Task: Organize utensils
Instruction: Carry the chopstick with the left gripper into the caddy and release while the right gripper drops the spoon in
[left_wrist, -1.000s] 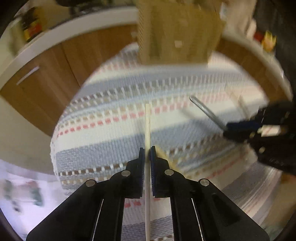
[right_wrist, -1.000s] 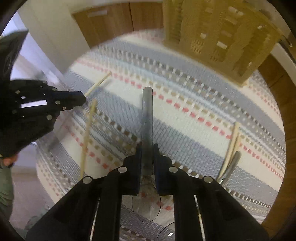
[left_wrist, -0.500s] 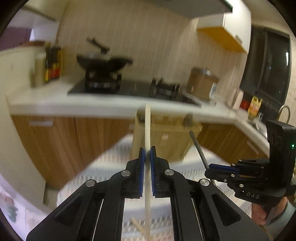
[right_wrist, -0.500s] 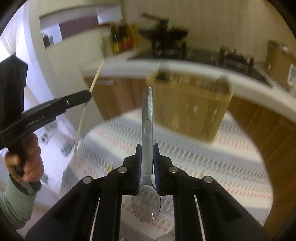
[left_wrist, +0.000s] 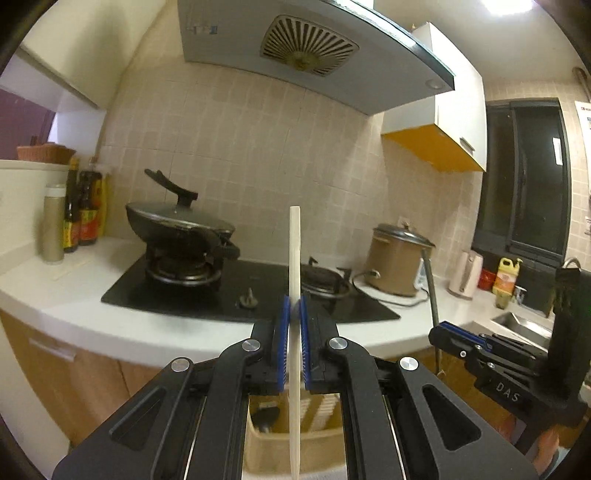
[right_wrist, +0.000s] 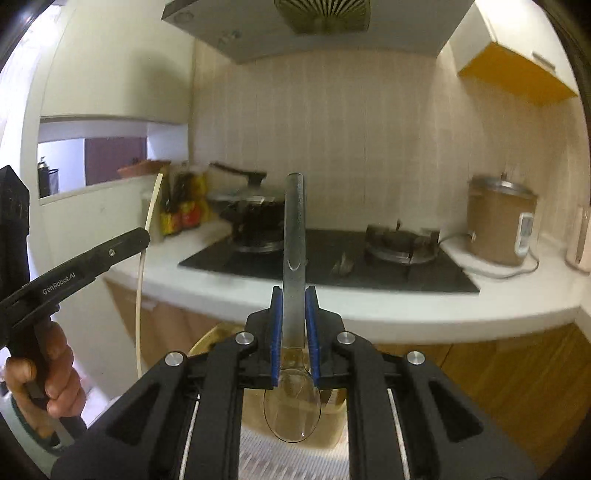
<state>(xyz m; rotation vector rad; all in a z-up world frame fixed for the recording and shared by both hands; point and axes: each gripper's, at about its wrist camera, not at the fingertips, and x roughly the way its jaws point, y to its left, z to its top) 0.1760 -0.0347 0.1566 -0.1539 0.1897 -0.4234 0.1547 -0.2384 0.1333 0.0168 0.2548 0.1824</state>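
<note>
Chopstick (left_wrist: 294, 280) first, in the left wrist view: the left gripper (left_wrist: 294, 308) has its blue-padded fingers (left_wrist: 283, 343) pinched narrowly on the pale stick, which runs straight up past the fingertips and down between the finger bases. Below the fingers sits a tan utensil holder (left_wrist: 273, 448), with a dark utensil head (left_wrist: 265, 417) already standing in it; the stick's lower end hangs over its opening, held upright probably so it can drop in end first. Off to the right of the fingers, the right gripper (left_wrist: 448, 334) is raised alongside.

In the right wrist view, the right gripper (right_wrist: 294, 301) is clamped on the handle of a spoon (right_wrist: 293, 258), a clear plastic one. Its handle points up beyond the fingertips, its bowl hangs behind them above the utensil holder (right_wrist: 207, 345) and striped cloth (right_wrist: 291, 461). Bowl-down looks chosen for lowering into the holder. To the left of the fingers, the left gripper (right_wrist: 142, 236) carries its chopstick (right_wrist: 142, 291) vertical too, gripped by a bare hand (right_wrist: 48, 376).
</note>
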